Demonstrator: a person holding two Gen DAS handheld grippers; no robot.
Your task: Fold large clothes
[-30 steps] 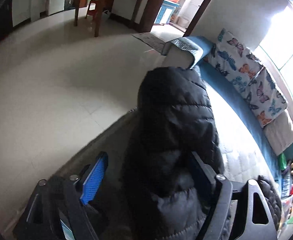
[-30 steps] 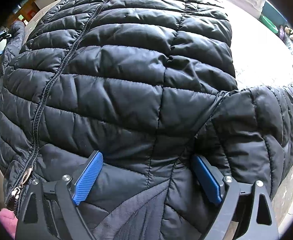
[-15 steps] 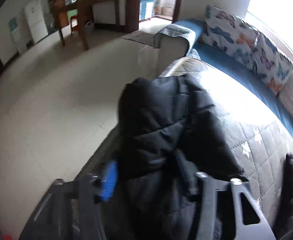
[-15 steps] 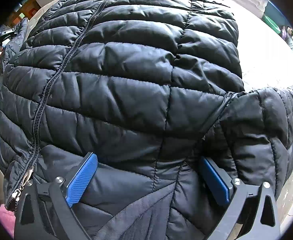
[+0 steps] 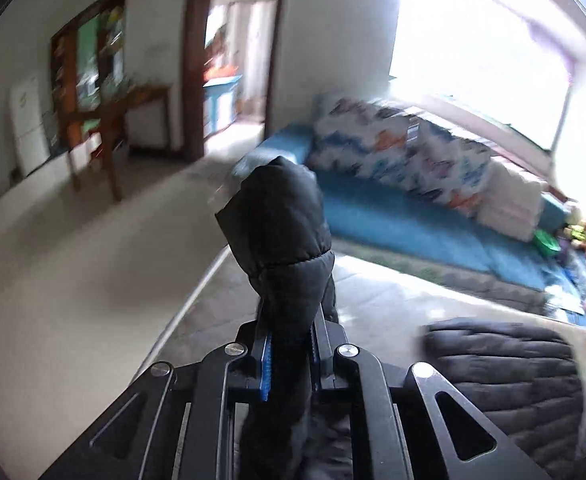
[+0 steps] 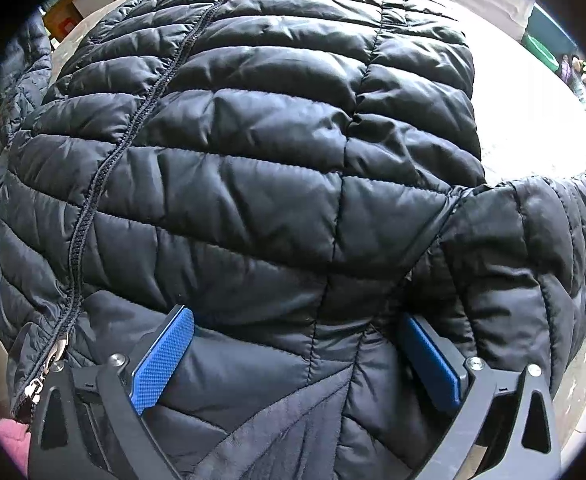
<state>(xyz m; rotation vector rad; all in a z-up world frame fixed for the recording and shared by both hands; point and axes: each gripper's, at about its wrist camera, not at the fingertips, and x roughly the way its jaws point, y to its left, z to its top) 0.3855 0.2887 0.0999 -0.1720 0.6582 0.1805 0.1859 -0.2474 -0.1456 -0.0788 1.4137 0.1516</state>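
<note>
The left tool (image 5: 289, 344) has just closed, clamped on the cuff of the black quilted puffer jacket's sleeve (image 5: 281, 232), lifted at twelve o'clock. The right tool (image 6: 297, 360) stands apart, pressing the jacket body (image 6: 253, 160) onto the pale quilted sofa cover (image 6: 533, 120). The slick fabric could slip free, or the body could drag askew.

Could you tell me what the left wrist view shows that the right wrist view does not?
Only the left wrist view: the left hand-held gripper shut on a jacket sleeve, a blue sofa, a wooden table.
Only the right wrist view: the right hand-held gripper open over the jacket's zipper front.
Both: the black puffer jacket.
</note>
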